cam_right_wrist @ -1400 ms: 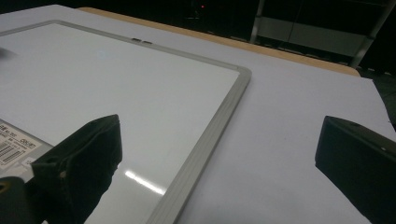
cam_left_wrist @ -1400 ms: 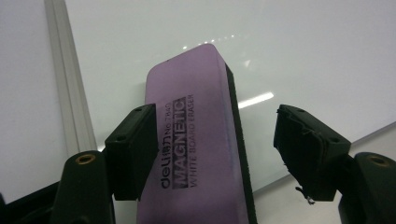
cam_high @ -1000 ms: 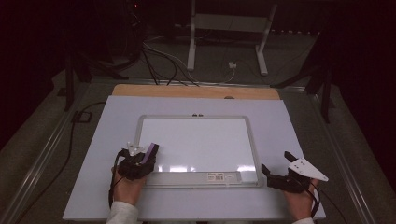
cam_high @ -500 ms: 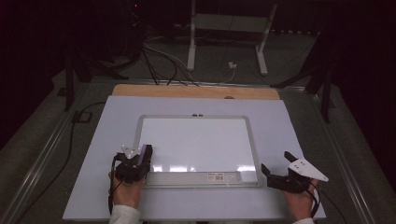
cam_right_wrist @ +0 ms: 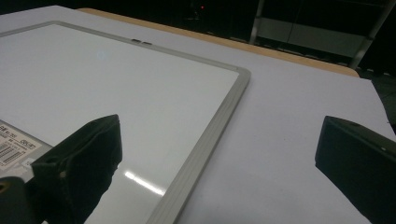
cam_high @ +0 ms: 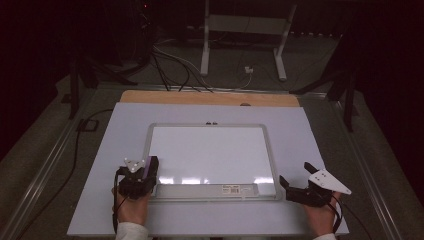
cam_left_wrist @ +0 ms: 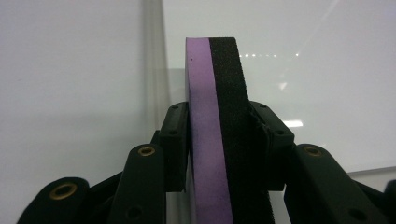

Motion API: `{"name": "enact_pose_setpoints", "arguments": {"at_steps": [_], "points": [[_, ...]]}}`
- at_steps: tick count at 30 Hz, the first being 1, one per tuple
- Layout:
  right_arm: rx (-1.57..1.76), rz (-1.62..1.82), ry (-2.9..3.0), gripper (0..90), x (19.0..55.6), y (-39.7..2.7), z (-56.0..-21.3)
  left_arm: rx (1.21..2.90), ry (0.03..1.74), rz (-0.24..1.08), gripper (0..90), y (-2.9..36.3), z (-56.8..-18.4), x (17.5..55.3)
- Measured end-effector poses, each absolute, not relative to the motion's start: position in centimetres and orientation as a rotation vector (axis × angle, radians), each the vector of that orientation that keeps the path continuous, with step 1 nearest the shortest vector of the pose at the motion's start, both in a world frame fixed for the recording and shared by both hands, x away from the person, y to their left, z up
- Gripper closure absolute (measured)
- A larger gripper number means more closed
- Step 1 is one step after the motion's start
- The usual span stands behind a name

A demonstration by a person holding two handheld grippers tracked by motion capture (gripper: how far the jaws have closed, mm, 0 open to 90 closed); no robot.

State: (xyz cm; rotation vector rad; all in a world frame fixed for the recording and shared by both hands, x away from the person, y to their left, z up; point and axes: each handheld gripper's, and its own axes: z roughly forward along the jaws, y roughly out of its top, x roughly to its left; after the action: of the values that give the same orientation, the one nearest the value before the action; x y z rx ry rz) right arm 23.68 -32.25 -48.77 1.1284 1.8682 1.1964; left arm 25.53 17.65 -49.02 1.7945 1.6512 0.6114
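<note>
Your left gripper (cam_high: 148,170) clamps the purple-and-black eraser (cam_left_wrist: 215,135) on edge, over the whiteboard's (cam_high: 210,150) near left corner. Your right gripper (cam_high: 296,181) rests wide open on the table (cam_high: 310,135) just off the whiteboard's near right corner.

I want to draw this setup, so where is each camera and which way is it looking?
High view: above the person's side, looking forward and down at the whiteboard; both hands, left gripper, right gripper.
Left gripper view: on the left gripper, looking along its jaws clamped on the eraser.
Right gripper view: on the right gripper, jaws apart, facing the board's corner.
All three views share the whiteboard.
</note>
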Motion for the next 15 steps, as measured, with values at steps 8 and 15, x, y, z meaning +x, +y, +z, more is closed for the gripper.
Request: {"name": "enact_pose_setpoints", "arguments": {"at_steps": [8,15], "points": [[1.127,1.195,1.869,1.0,23.68,-32.24,-48.77,1.779,1.664,0.628,62.6,17.95,-48.96,25.62],[1.129,1.193,1.874,1.0,23.70,-32.11,-48.81,1.783,1.656,0.609,60.4,17.68,-49.16,25.81]]}}
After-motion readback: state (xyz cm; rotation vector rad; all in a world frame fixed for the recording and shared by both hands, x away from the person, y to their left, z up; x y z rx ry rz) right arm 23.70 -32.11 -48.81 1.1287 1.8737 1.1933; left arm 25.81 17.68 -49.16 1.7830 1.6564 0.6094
